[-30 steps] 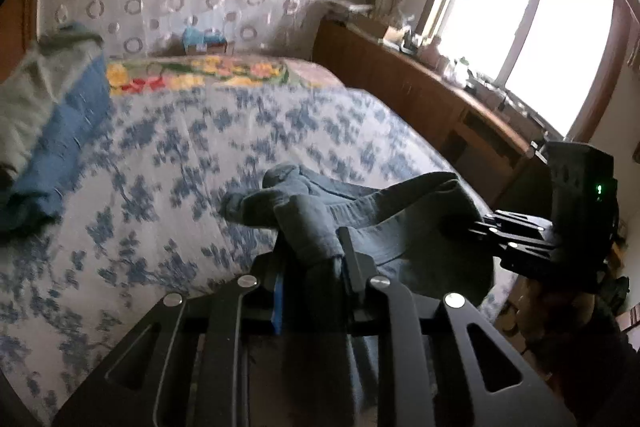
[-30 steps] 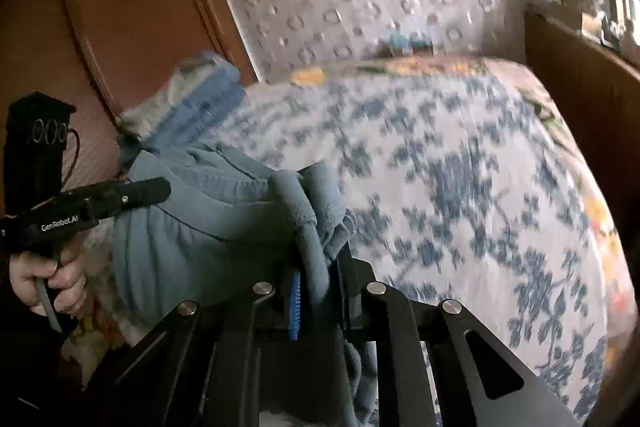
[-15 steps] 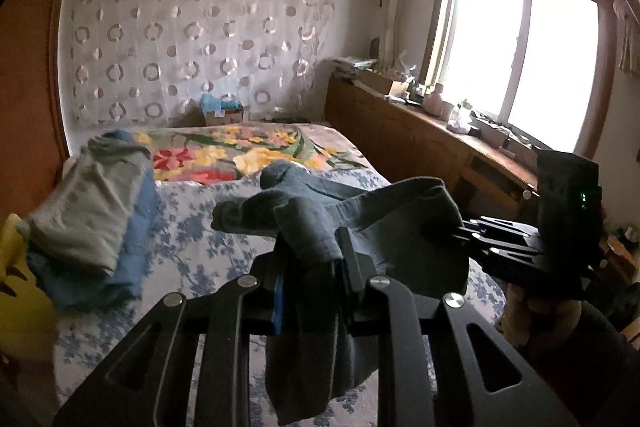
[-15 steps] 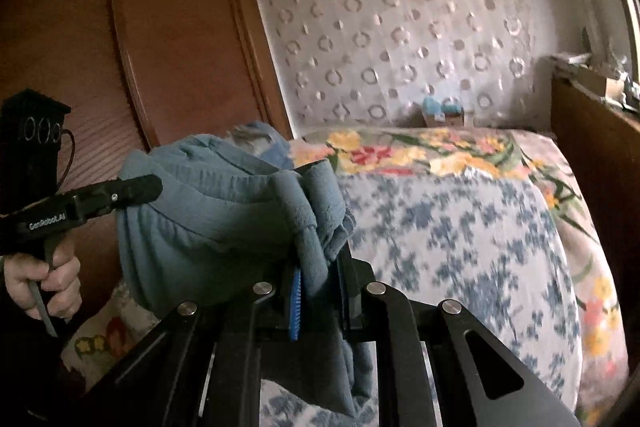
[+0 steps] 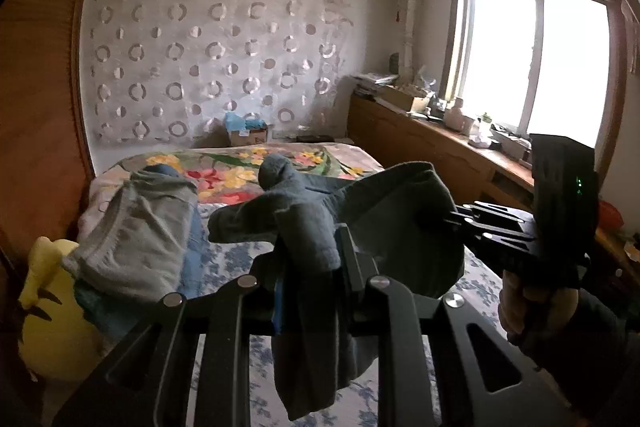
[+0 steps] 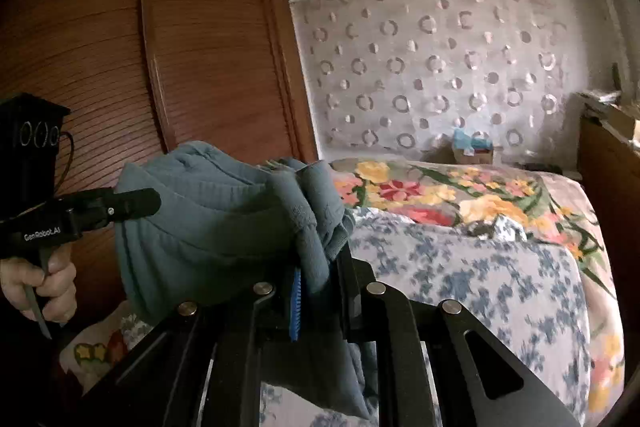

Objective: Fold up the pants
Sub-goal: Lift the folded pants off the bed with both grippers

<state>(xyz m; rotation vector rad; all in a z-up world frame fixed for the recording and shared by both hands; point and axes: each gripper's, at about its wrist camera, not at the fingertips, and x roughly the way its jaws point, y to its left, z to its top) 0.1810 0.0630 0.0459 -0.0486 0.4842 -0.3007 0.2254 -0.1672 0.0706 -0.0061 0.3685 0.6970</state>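
Grey-blue pants (image 5: 384,223) hang in the air between my two grippers, above the bed (image 5: 232,267). My left gripper (image 5: 310,259) is shut on one end of the waistband, with cloth bunched over its fingers and hanging below. My right gripper (image 6: 318,267) is shut on the other end of the pants (image 6: 208,227). Each gripper shows in the other's view: the right one (image 5: 452,221) at the right, the left one (image 6: 150,201) at the left, both clamped on the stretched waistband.
The bed has a blue-flowered sheet (image 6: 472,283) and a bright floral blanket (image 6: 440,191) at its far end. A stack of folded clothes (image 5: 136,231) and a yellow plush toy (image 5: 52,307) lie at the left. A wooden wardrobe (image 6: 160,67) stands left, a wooden sideboard (image 5: 432,155) under the window right.
Both grippers have risen and tilted up, lifting the pants off the bed; the views now show the far wall and ceiling. The grip on the pants is unchanged.
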